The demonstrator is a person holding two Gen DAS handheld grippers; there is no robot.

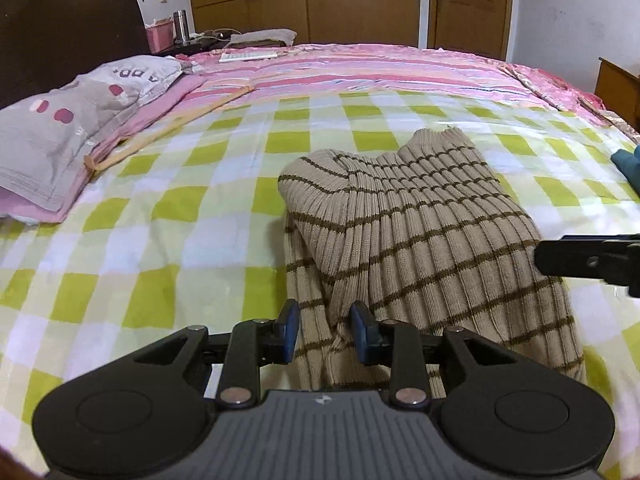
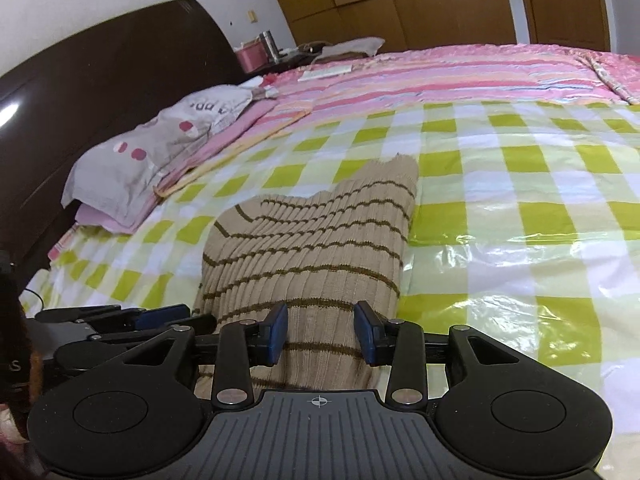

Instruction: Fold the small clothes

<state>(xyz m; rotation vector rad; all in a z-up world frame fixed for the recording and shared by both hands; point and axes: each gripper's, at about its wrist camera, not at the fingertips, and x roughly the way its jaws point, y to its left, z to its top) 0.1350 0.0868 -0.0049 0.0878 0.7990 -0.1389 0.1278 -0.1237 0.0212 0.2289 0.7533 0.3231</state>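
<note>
A beige ribbed sweater with thin brown stripes (image 1: pixel 416 232) lies partly folded on the green-and-white checked sheet (image 1: pixel 160 208), its top layer doubled over. My left gripper (image 1: pixel 325 312) is open, its blue pads either side of the sweater's near left edge. My right gripper (image 2: pixel 321 311) is open over the sweater's near right part (image 2: pixel 320 240). The right gripper's black body shows at the right edge of the left wrist view (image 1: pixel 592 260). The left gripper shows low at the left of the right wrist view (image 2: pixel 160 314).
A grey pillow with pink dots (image 1: pixel 68 136) lies at the left by the dark headboard (image 1: pixel 68 20). A pink striped cover (image 1: pixel 380 72) spans the far bed. A teal cloth (image 1: pixel 628 164) sits at the right edge. Wooden wardrobes (image 1: pixel 320 0) stand behind.
</note>
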